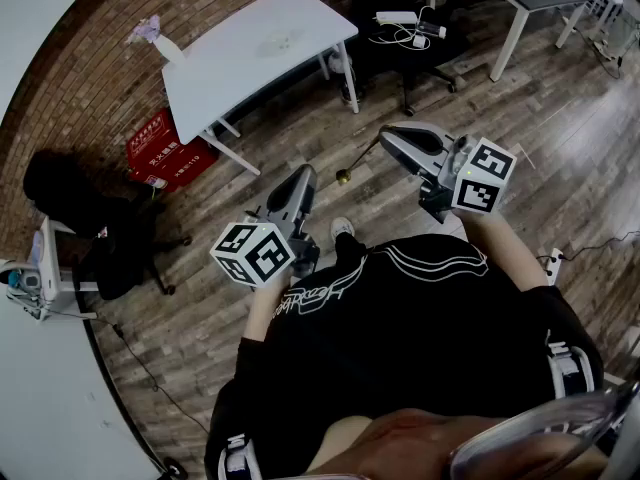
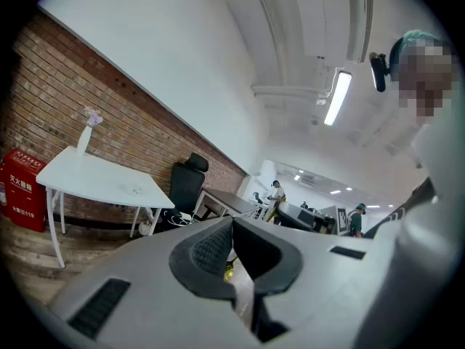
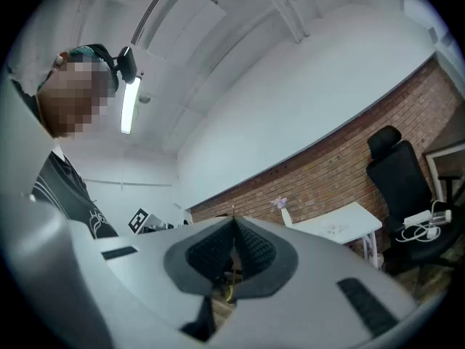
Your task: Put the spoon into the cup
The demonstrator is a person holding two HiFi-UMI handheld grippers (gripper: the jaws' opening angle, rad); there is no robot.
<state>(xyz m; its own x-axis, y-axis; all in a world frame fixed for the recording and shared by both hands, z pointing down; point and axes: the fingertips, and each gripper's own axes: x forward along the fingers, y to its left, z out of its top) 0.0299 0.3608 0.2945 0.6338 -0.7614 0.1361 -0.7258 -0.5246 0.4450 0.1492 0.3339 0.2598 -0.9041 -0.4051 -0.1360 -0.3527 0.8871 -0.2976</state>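
The left claw is clenched on nothing and points toward the white surface. Just right of it hangs the spoon. Its gold bowl is lowest and nearest that claw, and its long axis slants up and right to the right claw, which grips the handle's end. No cup shows in any view, so I cannot judge which way to carry the spoon.

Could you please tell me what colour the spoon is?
The spoon is gold-coloured, best seen in the head view.
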